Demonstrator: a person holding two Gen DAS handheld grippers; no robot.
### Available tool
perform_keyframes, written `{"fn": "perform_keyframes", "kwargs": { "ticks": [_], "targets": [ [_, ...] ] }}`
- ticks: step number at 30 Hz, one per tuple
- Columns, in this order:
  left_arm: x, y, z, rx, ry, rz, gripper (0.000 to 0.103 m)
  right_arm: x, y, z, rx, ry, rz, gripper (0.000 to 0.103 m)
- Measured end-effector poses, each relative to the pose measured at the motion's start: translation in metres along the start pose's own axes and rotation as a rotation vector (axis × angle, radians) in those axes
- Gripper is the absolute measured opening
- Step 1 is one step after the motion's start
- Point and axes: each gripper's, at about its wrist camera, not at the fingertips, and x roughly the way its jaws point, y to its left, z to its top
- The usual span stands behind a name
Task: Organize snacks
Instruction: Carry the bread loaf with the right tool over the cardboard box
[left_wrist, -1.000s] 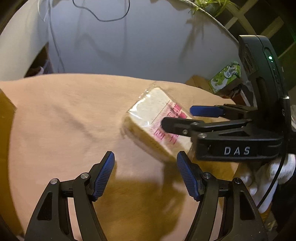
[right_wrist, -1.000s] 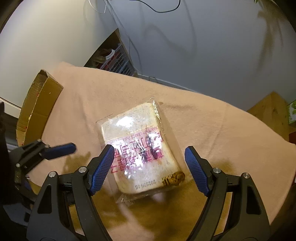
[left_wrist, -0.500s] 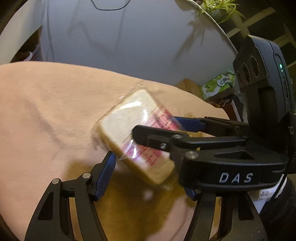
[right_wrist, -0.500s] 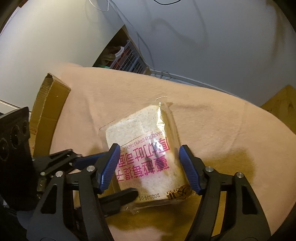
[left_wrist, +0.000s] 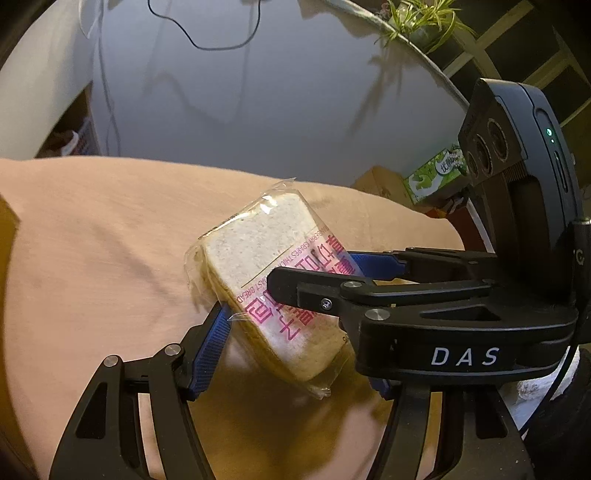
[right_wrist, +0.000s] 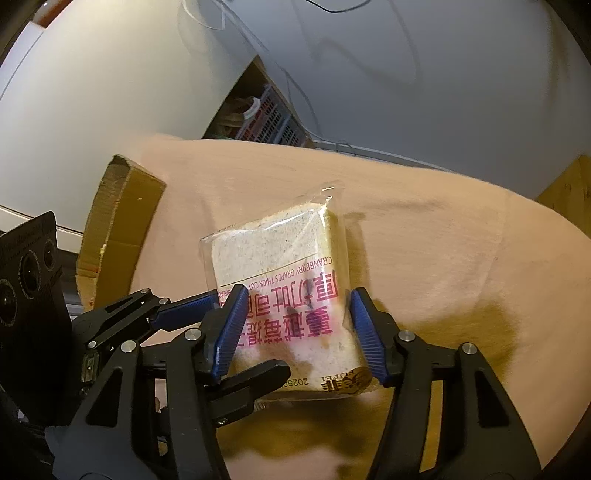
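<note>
A clear-wrapped slice of bread with pink print (left_wrist: 273, 280) (right_wrist: 280, 273) is held tilted above the peach tablecloth (left_wrist: 92, 236). My right gripper (right_wrist: 295, 332) is shut on its sides, the blue pads (right_wrist: 364, 332) pressing the wrapper. In the left wrist view the right gripper (left_wrist: 317, 275) reaches in from the right. My left gripper (left_wrist: 295, 354) has its left pad (left_wrist: 208, 350) against the package's lower edge; its right finger is hidden behind the right gripper. In the right wrist view the left gripper's fingers (right_wrist: 184, 306) straddle the package's near left corner.
A cardboard box flap (right_wrist: 118, 221) stands at the table's left edge. A green tissue box (left_wrist: 436, 173) sits beyond the table at the right. A plastic basket (right_wrist: 273, 118) and cables lie by the wall behind. A plant (left_wrist: 417, 18) is up on a shelf.
The right gripper closed on the bread package and lifted it off the cloth. The left gripper moved in and its fingers came around the package's near end.
</note>
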Motion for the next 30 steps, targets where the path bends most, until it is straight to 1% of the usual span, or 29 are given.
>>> {"fn": "perform_keyframes", "kwargs": {
  "ticks": [7, 13, 20, 25, 30],
  "targets": [
    [-0.032, 0.014, 0.001, 0.01, -0.052, 0.034, 0.064, -0.009, 0.041, 0.008, -0.036, -0.025, 0.011, 0.06],
    [-0.062, 0.035, -0.002, -0.014, -0.106, 0.06, 0.064, -0.01, 0.083, 0.019, -0.082, -0.035, 0.031, 0.06],
    [-0.1, 0.077, -0.011, -0.08, -0.165, 0.099, 0.064, 0.004, 0.145, 0.035, -0.162, -0.023, 0.06, 0.06],
    [-0.129, 0.113, -0.021, -0.124, -0.201, 0.144, 0.064, 0.02, 0.191, 0.043, -0.227, -0.008, 0.086, 0.06],
    [-0.149, 0.14, -0.029, -0.165, -0.229, 0.184, 0.064, 0.037, 0.229, 0.049, -0.276, 0.012, 0.113, 0.06]
  ]
}}
